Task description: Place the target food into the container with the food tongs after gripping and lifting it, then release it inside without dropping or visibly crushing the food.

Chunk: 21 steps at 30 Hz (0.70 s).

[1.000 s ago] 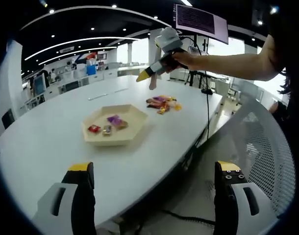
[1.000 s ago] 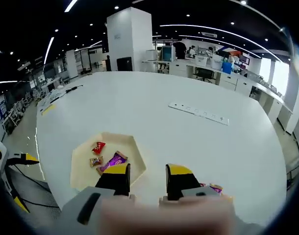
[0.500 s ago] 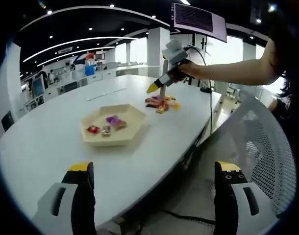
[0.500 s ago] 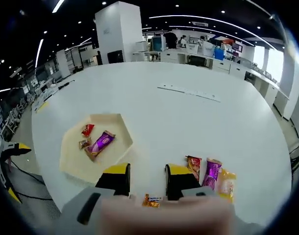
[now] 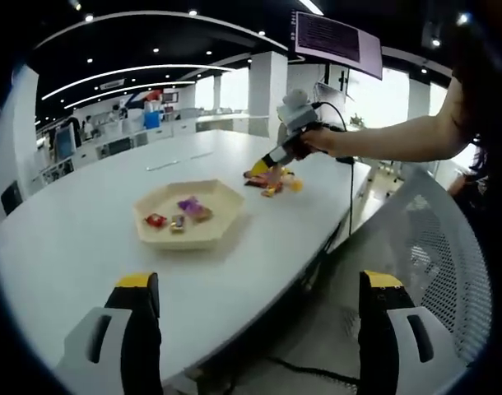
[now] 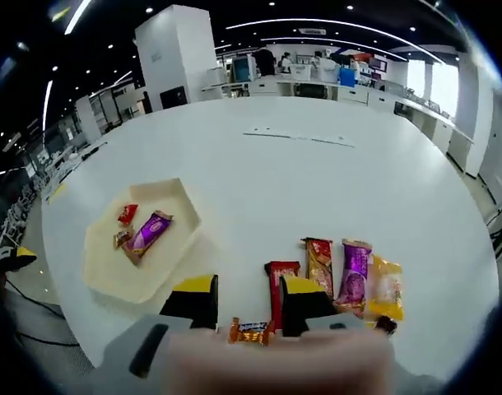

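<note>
A beige hexagonal tray (image 6: pixel 103 276) holds a purple packet (image 6: pixel 148 232), a red candy (image 6: pixel 127 214) and a small brown one. Right of it lies a row of wrapped snacks: red (image 6: pixel 278 276), brown-red (image 6: pixel 319 257), purple (image 6: pixel 354 270) and yellow (image 6: pixel 385 288). My right gripper (image 6: pixel 248 295) hangs low over this row, jaws a little apart, and a small orange snack (image 6: pixel 251 331) shows in the gap; I cannot tell if they touch. In the left gripper view the tray (image 5: pixel 193 239) and snacks (image 5: pixel 271 181) lie on the table, with the right gripper (image 5: pixel 261 167) over the snacks. My left gripper (image 5: pixel 259 284) stands wide open, holding nothing, off the table's near edge.
The white oval table (image 5: pixel 62 247) is large. A long power strip (image 6: pixel 296 137) lies on it beyond the snacks. A grey mesh chair (image 5: pixel 448 247) stands at the table's edge, below the person's outstretched arm (image 5: pixel 391 140). Desks and office gear fill the background.
The right gripper has come down and moved from over the tray to the snack row, which has come into its view. The left gripper has stayed put, open.
</note>
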Each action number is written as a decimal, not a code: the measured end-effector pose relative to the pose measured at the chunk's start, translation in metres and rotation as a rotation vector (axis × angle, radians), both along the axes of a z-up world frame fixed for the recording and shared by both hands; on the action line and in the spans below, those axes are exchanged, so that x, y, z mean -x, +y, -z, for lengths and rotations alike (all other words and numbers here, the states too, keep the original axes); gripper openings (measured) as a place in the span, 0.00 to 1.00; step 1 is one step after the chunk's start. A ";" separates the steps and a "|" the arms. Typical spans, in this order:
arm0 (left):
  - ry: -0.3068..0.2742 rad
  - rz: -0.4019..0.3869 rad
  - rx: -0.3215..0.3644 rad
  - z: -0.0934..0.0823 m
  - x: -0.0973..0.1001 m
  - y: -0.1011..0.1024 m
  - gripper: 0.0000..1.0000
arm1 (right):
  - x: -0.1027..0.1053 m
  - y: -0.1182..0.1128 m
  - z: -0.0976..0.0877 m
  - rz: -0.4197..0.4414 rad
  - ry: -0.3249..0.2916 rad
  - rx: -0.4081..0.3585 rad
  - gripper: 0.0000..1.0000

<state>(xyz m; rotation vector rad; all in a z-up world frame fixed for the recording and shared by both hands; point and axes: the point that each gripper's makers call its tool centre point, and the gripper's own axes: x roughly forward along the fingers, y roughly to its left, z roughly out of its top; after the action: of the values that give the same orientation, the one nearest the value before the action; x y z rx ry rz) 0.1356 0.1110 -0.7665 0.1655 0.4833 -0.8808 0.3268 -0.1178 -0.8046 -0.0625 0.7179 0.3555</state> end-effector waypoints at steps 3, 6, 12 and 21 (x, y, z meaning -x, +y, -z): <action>-0.003 0.001 -0.005 0.000 0.000 0.001 0.96 | -0.001 0.001 0.001 0.005 -0.001 0.001 0.29; -0.001 -0.003 0.000 0.000 0.000 0.001 0.97 | -0.002 0.002 0.004 0.008 0.005 0.000 0.29; -0.003 -0.013 0.013 -0.002 -0.002 0.001 0.98 | -0.003 0.005 0.006 -0.003 0.003 0.018 0.29; 0.000 -0.011 0.008 -0.001 -0.001 0.000 0.96 | -0.004 0.005 0.017 -0.019 0.007 0.056 0.29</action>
<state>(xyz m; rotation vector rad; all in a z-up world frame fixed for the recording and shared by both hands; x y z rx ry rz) 0.1369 0.1114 -0.7657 0.1556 0.4801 -0.8718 0.3307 -0.1124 -0.8215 -0.1215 0.7350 0.3534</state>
